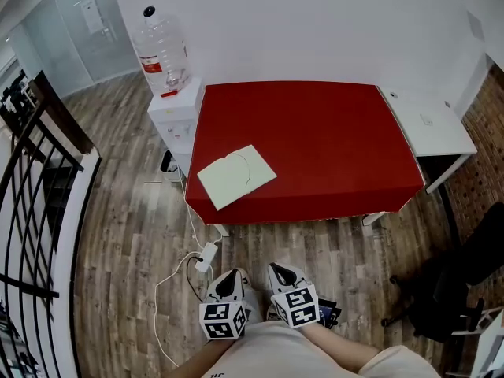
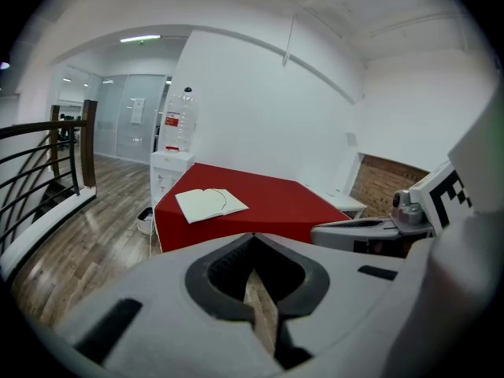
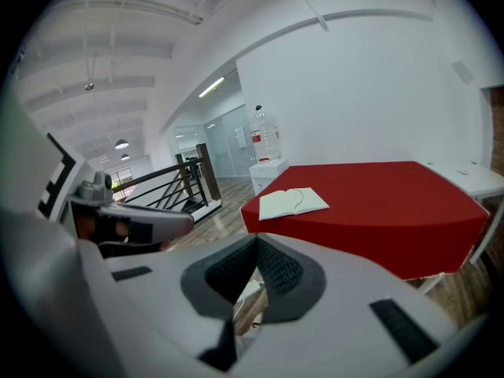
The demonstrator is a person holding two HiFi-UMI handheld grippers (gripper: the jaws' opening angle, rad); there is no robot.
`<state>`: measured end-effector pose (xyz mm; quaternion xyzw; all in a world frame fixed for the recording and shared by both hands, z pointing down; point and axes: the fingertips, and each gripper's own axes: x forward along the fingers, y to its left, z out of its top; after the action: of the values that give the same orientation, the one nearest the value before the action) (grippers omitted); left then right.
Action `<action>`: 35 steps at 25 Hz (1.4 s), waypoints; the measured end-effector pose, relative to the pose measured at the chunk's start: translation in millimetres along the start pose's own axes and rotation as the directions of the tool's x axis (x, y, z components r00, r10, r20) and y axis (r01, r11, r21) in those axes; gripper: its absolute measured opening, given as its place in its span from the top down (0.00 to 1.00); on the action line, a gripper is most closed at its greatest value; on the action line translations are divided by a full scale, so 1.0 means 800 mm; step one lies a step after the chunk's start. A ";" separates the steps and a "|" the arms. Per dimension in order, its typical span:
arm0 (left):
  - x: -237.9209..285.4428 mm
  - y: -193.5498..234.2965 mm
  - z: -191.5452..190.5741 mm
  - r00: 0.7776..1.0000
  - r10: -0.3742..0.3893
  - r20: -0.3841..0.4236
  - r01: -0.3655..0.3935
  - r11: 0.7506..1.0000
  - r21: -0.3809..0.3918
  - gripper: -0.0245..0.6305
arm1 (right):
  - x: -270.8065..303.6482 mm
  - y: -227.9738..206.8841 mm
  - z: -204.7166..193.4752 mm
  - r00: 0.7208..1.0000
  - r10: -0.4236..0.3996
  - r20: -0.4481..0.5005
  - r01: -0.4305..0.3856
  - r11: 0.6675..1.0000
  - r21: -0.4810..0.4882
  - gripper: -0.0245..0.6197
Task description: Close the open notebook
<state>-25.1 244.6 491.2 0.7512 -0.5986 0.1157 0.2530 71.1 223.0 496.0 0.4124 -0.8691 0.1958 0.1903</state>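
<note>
An open notebook [image 1: 236, 176] with pale pages lies near the front left corner of the red table [image 1: 331, 148]; it also shows in the left gripper view [image 2: 210, 204] and the right gripper view [image 3: 292, 203]. My left gripper [image 1: 228, 283] and right gripper [image 1: 282, 276] hang side by side over the wooden floor, well short of the table's front edge. Both are shut with nothing between their jaws. In the left gripper view the jaws [image 2: 253, 239] meet at the tips, and the same holds in the right gripper view [image 3: 256, 242].
A white water dispenser [image 1: 175, 113] with a large bottle [image 1: 161, 50] stands at the table's left. A white side desk [image 1: 429, 124] adjoins the right end. A power strip and cable [image 1: 206, 256] lie on the floor. A black railing [image 1: 31, 195] runs along the left.
</note>
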 end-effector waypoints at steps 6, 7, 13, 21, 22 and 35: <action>0.049 0.043 0.033 1.000 -0.007 -0.007 0.007 1.000 -0.003 0.95 | 0.059 -0.014 0.027 1.000 -0.012 -0.016 0.012 1.000 0.000 0.95; 0.060 0.051 0.041 1.000 -0.008 -0.007 0.008 1.000 0.000 0.95 | 0.071 -0.018 0.035 1.000 -0.016 -0.014 0.016 1.000 0.001 0.95; 0.118 0.097 0.100 0.999 -0.037 0.001 0.037 0.999 0.037 0.95 | 0.146 -0.033 0.090 0.999 -0.033 -0.001 0.034 0.999 0.007 0.95; 0.162 0.153 0.155 0.998 -0.062 -0.001 0.062 0.997 0.048 0.95 | 0.211 -0.036 0.148 0.997 -0.069 0.017 0.069 0.997 0.017 0.95; 0.166 0.155 0.160 0.998 -0.067 -0.002 0.067 0.996 0.051 0.95 | 0.214 -0.036 0.153 0.997 -0.075 0.021 0.075 0.997 0.017 0.95; 0.222 0.142 0.193 0.997 -0.073 -0.002 0.073 0.996 0.043 0.95 | 0.235 -0.082 0.192 0.997 -0.075 0.026 0.076 0.996 -0.039 0.95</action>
<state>-108.1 -2.1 472.5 0.7779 -0.5680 0.1195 0.2407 -13.3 -12.7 469.6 0.4433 -0.8590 0.1658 0.1949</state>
